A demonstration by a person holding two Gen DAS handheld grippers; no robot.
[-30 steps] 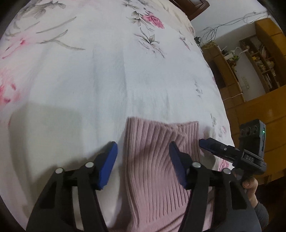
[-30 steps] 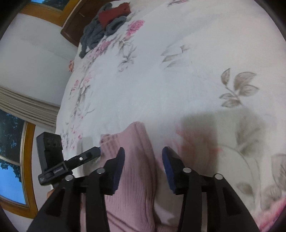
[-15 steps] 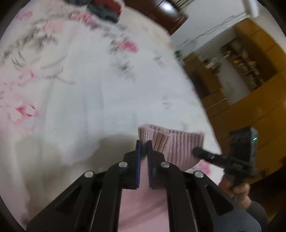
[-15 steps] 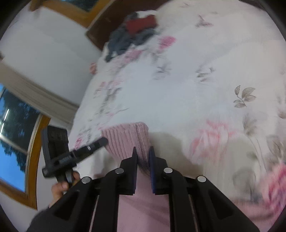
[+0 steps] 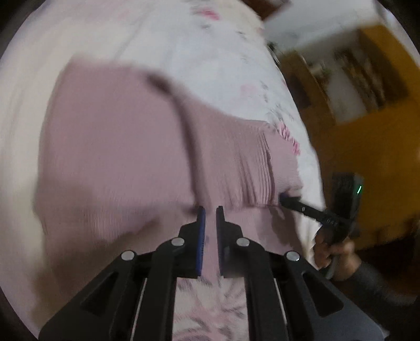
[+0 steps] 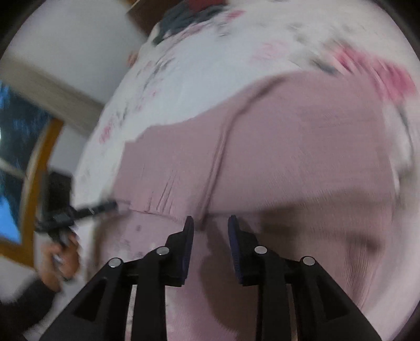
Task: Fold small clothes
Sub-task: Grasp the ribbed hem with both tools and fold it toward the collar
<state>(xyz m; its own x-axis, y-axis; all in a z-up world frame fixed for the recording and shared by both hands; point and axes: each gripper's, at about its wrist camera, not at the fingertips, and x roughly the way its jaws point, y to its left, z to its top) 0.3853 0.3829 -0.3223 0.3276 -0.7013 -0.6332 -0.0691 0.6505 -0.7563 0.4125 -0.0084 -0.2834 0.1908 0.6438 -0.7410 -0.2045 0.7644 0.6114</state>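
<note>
— So where do we stand with the pink ribbed garment [image 5: 126,147]?

— We see it spread over the floral bedspread [image 5: 183,44], filling most of both wrist views. Its near hem is folded over, so a ribbed band lies across the lower layer.

— And our left hand-held gripper [image 5: 209,212]?

— Its blue pads [image 5: 201,236] stand narrowly apart, with pink knit showing in the slot. Everything is blurred, so we cannot tell whether they pinch the cloth or merely sit over it.

— The right hand-held gripper [image 6: 210,223]?

— We see its jaws parted, a clear gap between the pads [image 6: 188,236], just over the folded hem near a raised seam [image 6: 220,147]. Nothing is clamped there.

— Do we see each tool from the other side?

— Yes. In the left view the right tool's tip touches the hem's corner, held by a hand [image 5: 333,251] in a dark sleeve. At the far end of the bed we make out a heap of grey and red clothes [image 6: 189,13].
</note>
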